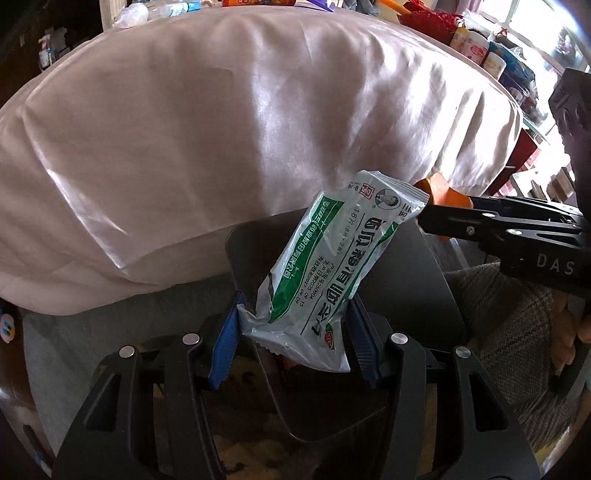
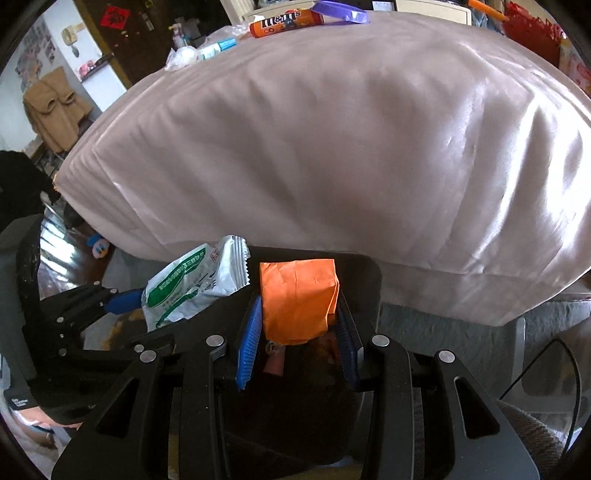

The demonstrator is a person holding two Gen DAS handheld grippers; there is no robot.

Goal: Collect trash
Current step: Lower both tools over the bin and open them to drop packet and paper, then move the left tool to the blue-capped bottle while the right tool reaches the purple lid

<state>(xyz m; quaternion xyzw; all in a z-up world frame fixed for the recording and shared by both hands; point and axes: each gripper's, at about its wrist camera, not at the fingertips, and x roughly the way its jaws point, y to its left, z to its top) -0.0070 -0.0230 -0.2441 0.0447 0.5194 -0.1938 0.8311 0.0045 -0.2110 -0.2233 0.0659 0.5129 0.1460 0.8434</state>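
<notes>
My left gripper (image 1: 293, 341) is shut on a green and white foil packet (image 1: 332, 266) and holds it upright over a dark trash bin (image 1: 428, 273). The packet also shows in the right wrist view (image 2: 192, 284), with the left gripper (image 2: 122, 301) beside it. My right gripper (image 2: 297, 341) is shut on a folded orange paper (image 2: 299, 299) above the same bin (image 2: 365, 280). In the left wrist view the right gripper (image 1: 436, 206) comes in from the right with the orange paper (image 1: 441, 192) at its tip.
A table under a pale pink cloth (image 1: 240, 129) rises just behind the bin. On it lie an orange M&M's tube (image 2: 286, 22), a purple lid (image 2: 341, 14) and clear wrappers (image 2: 188, 55). Cluttered shelves (image 1: 491, 55) stand at the right.
</notes>
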